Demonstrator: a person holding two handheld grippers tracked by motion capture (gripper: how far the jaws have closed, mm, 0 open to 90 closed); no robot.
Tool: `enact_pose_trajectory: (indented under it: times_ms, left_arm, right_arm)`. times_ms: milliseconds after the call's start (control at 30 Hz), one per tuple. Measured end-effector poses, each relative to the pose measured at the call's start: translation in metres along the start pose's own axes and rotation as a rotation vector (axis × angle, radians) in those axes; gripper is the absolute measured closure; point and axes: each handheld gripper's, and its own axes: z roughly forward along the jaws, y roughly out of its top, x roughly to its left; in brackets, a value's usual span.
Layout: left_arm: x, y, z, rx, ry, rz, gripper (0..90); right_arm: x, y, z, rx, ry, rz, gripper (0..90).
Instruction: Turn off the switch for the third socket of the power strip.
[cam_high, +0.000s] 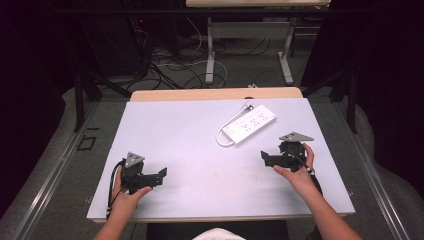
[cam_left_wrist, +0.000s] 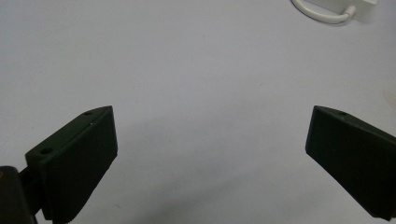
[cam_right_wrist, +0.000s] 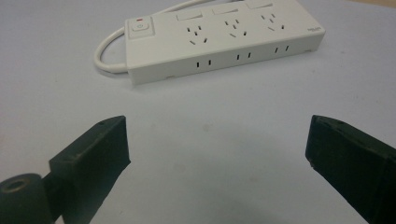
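While gaping, right claw (cam_right_wrist: 217, 149) | power strip (cam_right_wrist: 224, 39) ahead, apart

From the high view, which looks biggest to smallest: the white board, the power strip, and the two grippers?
1. White board, by far the largest.
2. Power strip.
3. Left gripper and right gripper: they look about alike, so no ranking between them. With their hands they look close to the strip's size, and they sit nearer the camera, so that ranking is unsure.

The table (cam_high: 200, 145) has a pale grey top with a wooden edge along its far side. A white power strip (cam_high: 250, 123) lies flat far right of centre, its cord (cam_high: 222, 137) apparently looped beside its near-left end.
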Motion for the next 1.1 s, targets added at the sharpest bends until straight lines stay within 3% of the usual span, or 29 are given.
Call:
enact_pose_trajectory:
  times_ms: [367, 833, 1100]
  left_arm:
    - [0.0, 0.0, -0.001, 0.003, -0.005, -0.001, 2.4]
    - [0.0, 0.0, -0.001, 0.004, -0.006, -0.001, 2.4]
    - [0.0, 0.0, 0.0, 0.0, -0.007, -0.002, 2.4]
  right_arm:
    - [-0.002, 0.019, 0.002, 0.017, 0.035, 0.017, 15.2]
    - [-0.008, 0.034, 0.003, 0.025, 0.031, -0.013, 16.1]
    - [-0.012, 0.047, 0.005, 0.045, 0.034, -0.04, 23.6]
